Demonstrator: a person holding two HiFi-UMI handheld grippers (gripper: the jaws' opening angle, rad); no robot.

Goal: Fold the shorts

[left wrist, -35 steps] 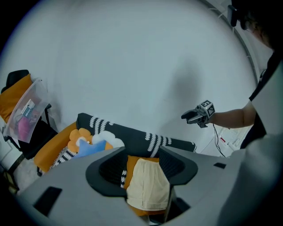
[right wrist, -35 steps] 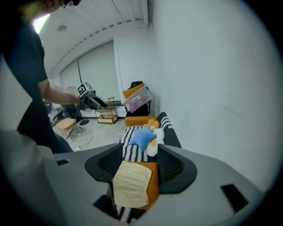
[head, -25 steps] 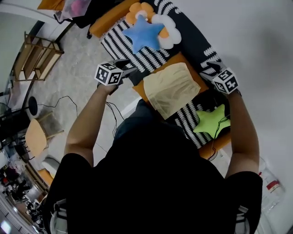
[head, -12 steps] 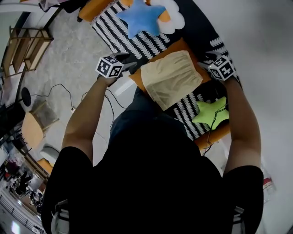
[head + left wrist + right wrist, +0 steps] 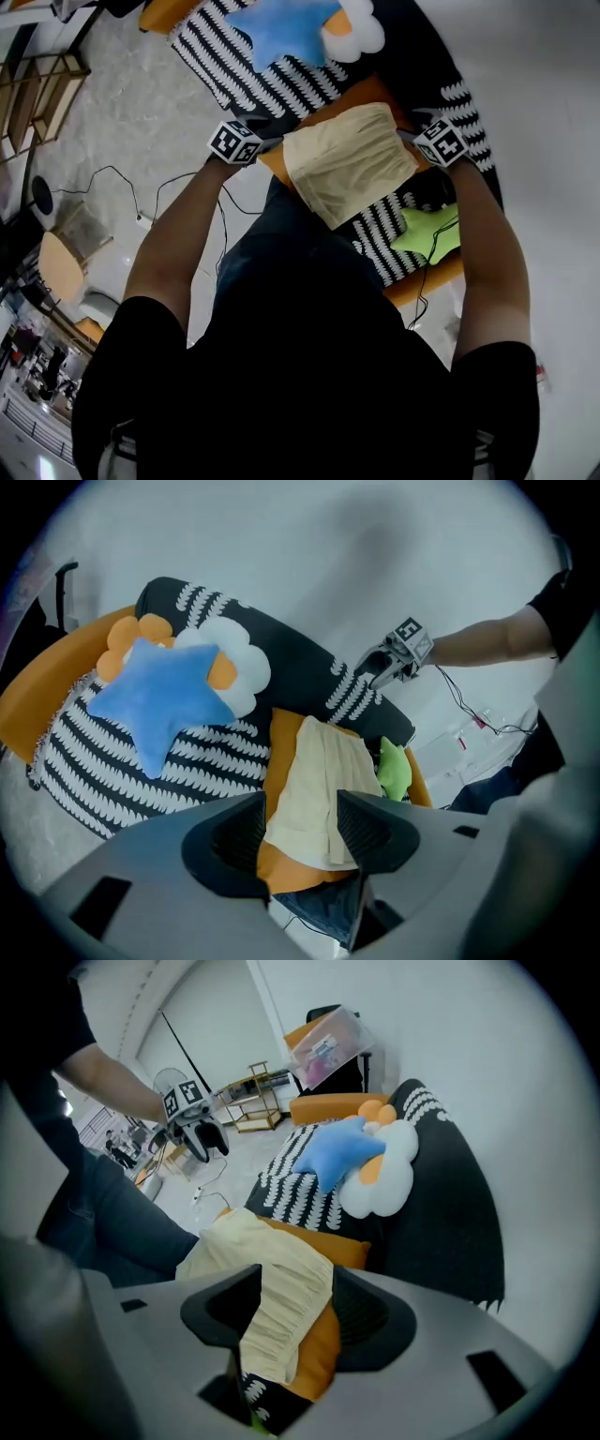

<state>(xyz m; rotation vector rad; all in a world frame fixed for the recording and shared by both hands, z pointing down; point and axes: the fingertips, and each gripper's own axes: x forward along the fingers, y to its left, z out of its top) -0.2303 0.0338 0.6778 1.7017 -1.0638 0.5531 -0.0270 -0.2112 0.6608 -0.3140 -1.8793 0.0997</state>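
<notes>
Cream shorts (image 5: 349, 159) lie spread on the orange cushion (image 5: 274, 165). Left gripper (image 5: 300, 829) hangs over the cushion's left edge, jaws wide, holding nothing. Right gripper (image 5: 295, 1312) at its right edge, jaws wide but just closing a little, with the gathered waistband between them, unpinched.

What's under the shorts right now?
An orange cushion shows around the edges of the shorts, lying on the striped cover. The cushion's middle is covered, so anything there is hidden.

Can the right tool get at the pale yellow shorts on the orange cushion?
Probably yes: the right tool has open jaws, which just closed slightly, above the gathered edge of the pale yellow fabric shorts on the orange cushion, nothing blocking.
</notes>
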